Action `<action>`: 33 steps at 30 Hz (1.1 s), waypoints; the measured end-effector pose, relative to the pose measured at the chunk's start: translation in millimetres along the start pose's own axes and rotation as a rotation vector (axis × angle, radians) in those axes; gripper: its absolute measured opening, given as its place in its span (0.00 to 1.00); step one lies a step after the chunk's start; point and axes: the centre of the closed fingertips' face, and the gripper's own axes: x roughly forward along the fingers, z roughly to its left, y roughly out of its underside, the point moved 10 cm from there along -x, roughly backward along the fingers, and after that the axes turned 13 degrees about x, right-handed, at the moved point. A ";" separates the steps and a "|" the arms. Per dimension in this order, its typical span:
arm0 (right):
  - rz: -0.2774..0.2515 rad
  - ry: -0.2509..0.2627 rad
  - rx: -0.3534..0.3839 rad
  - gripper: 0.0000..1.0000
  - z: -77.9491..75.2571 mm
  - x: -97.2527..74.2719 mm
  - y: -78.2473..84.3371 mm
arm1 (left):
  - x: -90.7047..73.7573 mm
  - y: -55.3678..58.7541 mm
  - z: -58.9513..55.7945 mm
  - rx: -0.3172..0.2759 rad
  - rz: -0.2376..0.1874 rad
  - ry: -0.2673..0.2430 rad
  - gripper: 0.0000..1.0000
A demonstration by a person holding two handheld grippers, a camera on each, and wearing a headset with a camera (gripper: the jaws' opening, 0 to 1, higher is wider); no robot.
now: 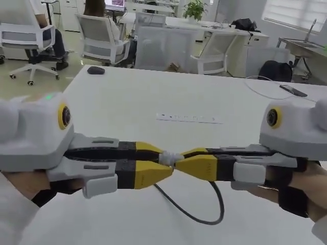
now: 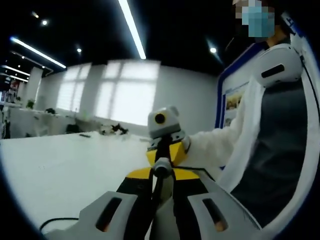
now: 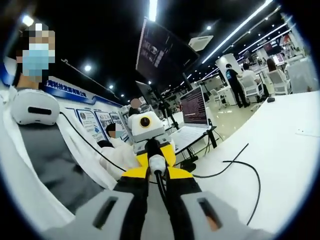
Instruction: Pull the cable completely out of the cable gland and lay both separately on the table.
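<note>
You held the two claws tip to tip over the near edge of the desk [image 1: 153,97], and the one gland [image 1: 167,157] sat right where they met. Your left claw [image 1: 168,159] was clamped on the gland, its yellow jaws pressed against the pale body from above and below. Your right claw [image 1: 183,155] came in from the opposite side with its jaws drawn together to a narrow point just beside the gland; in the right gripper view a thin dark line ran from the gland down between those jaws, so it was closed on the cable [image 1: 204,220]. There was one cable, dark and thin, and it was not out of the gland. It dropped from under the left claw, looped toward the near edge of the desk and rose again under the right claw; you could not tell whether the loop touched the desk. Farther off lay one dark mouse [image 1: 95,70] near the far left corner and one phone [image 1: 293,91] by the far right edge.
</note>
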 end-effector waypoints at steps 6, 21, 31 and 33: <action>0.027 0.019 -0.203 0.12 6.0 2.0 0.3 | -2.1 2.4 -1.1 -0.112 0.002 0.018 0.15; 0.069 0.036 -0.516 0.13 6.4 8.3 1.5 | -6.8 11.7 -1.3 -0.260 -0.027 0.022 0.15; 0.061 0.049 -0.418 0.10 -2.6 3.1 -0.2 | -14.6 8.9 0.9 -0.183 -0.023 -0.019 0.15; 0.059 0.047 -0.424 0.06 -3.3 2.4 -1.0 | -15.3 9.0 0.6 -0.172 -0.021 -0.026 0.15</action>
